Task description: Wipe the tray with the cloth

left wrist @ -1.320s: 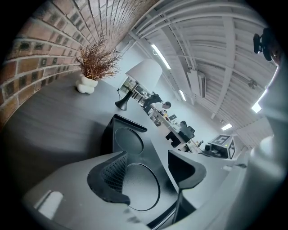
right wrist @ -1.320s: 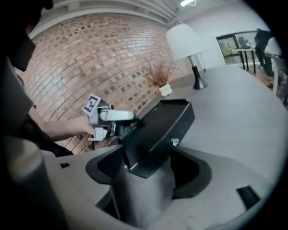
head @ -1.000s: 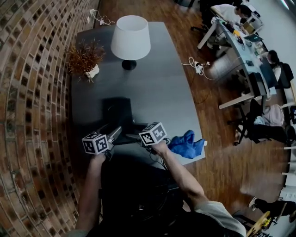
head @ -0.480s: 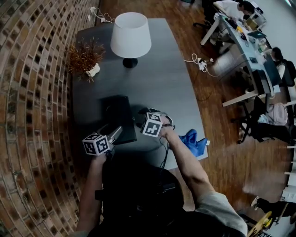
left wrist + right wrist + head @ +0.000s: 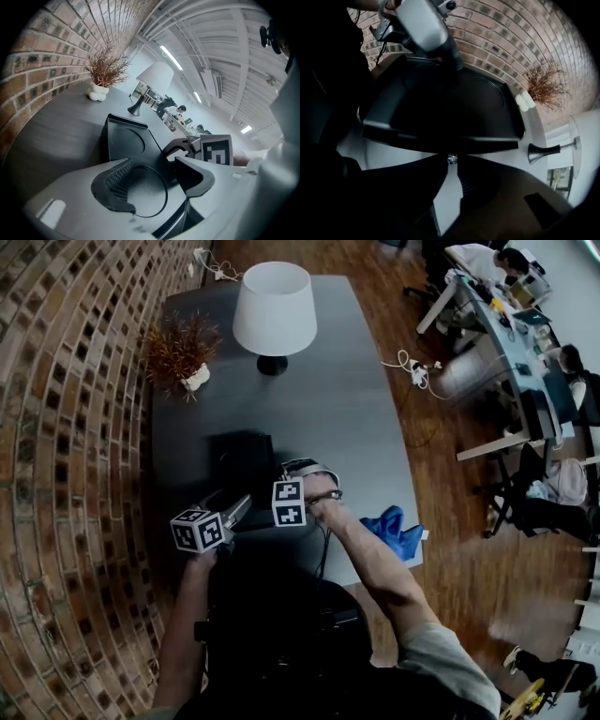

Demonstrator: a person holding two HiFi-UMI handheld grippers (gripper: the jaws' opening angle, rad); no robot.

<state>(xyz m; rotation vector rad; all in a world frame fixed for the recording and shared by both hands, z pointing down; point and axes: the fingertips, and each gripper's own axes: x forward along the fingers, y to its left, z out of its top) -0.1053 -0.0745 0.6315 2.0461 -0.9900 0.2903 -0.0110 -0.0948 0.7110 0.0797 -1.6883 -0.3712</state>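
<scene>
A black tray (image 5: pixel 246 460) with round recesses lies on the grey table (image 5: pixel 347 427) in front of me. My left gripper (image 5: pixel 239 505) is shut on the tray's near edge, a jaw on each side of it in the left gripper view (image 5: pixel 154 187). My right gripper (image 5: pixel 292 482) points steeply down at the tray's right rim (image 5: pixel 440 143). Its jaws have just closed and its tips (image 5: pixel 450 159) meet right below that rim, with nothing visible between them. The blue cloth (image 5: pixel 394 529) lies crumpled at the table's near right corner, apart from both grippers.
A white-shaded lamp (image 5: pixel 274 310) and a dried plant in a white pot (image 5: pixel 178 352) stand at the table's far end. A brick wall (image 5: pixel 66 427) runs along the left. Wooden floor with cables (image 5: pixel 412 371) and desks with seated people lie to the right.
My right gripper left the blue cloth's side, moved left to the tray's right rim, rolled over and tipped downward. The cloth stayed on the table. The left gripper kept still.
</scene>
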